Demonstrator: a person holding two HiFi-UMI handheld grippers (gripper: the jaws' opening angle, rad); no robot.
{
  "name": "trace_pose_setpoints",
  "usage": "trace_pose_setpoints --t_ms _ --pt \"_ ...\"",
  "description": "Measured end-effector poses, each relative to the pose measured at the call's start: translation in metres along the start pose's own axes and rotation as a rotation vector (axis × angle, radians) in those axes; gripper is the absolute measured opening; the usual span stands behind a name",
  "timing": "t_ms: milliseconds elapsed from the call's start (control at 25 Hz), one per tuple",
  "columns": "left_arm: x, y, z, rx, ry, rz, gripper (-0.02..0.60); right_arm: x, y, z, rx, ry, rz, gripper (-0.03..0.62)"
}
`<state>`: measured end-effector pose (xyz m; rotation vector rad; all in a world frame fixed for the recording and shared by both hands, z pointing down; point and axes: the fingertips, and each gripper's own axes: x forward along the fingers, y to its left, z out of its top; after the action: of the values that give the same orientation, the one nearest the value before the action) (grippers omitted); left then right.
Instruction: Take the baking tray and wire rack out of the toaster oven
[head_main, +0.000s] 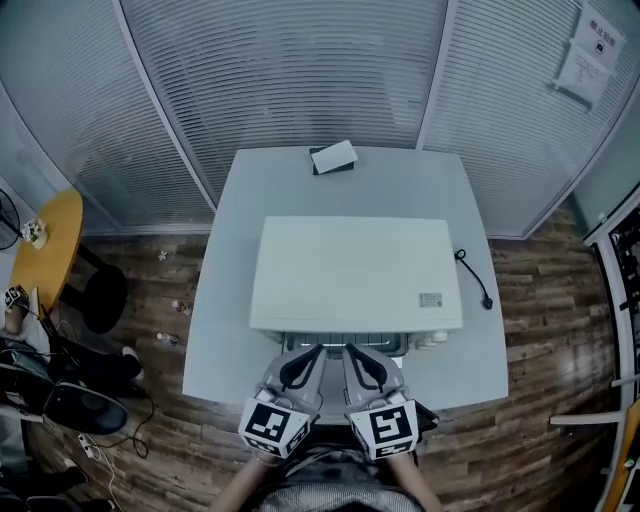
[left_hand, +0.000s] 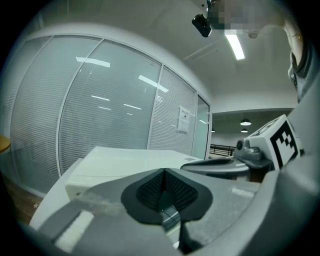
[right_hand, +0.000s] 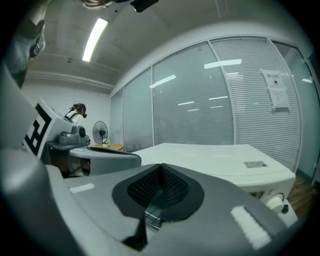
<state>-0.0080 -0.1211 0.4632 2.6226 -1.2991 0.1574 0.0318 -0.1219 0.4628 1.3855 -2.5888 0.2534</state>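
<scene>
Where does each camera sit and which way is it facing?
Head view: on the person's head, steeply down onto the toaster oven; left tongs and right tongs show.
Left gripper view: on the left tongs, along its shut jaws over the toaster oven.
Right gripper view: likewise on the right tongs.
All share the toaster oven.

This is an office-type room: glass partition walls (head_main: 300, 80) with closed slatted blinds meet at a corner, paper notices (head_main: 590, 50) are taped to one pane, and strip lights (right_hand: 93, 39) run along the ceiling. A white tabletop (head_main: 230, 300) stands on wood-plank flooring (head_main: 540, 300), with a round yellow side table (head_main: 50, 245), a desk fan (right_hand: 100, 134) and loose cables (head_main: 120, 440) beyond its left edge.
</scene>
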Motion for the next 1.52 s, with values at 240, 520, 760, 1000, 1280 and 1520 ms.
trace_pose_setpoints --t_ms 240,520,760,1000,1280,1520 --pt "-0.002 0.018 -0.017 -0.011 0.044 -0.003 0.003 0.007 -0.008 -0.017 0.048 0.027 -0.054 0.002" --pt "-0.005 0.033 -0.047 -0.056 0.094 0.012 0.003 0.013 -0.013 -0.049 0.108 0.093 -0.081 0.002" --pt "-0.006 0.039 -0.080 -0.074 0.165 0.012 0.003 0.016 -0.012 -0.080 0.084 0.182 -0.086 0.002" --pt "-0.006 0.041 -0.115 -0.116 0.234 0.004 0.003 0.015 -0.009 -0.112 0.125 0.260 -0.085 0.002" --pt "-0.004 0.035 -0.148 -0.179 0.300 -0.010 0.003 0.012 -0.015 -0.137 0.216 0.305 -0.087 0.002" --pt "-0.003 0.036 -0.176 -0.242 0.349 -0.016 0.003 0.009 -0.021 -0.159 0.340 0.342 -0.087 0.003"
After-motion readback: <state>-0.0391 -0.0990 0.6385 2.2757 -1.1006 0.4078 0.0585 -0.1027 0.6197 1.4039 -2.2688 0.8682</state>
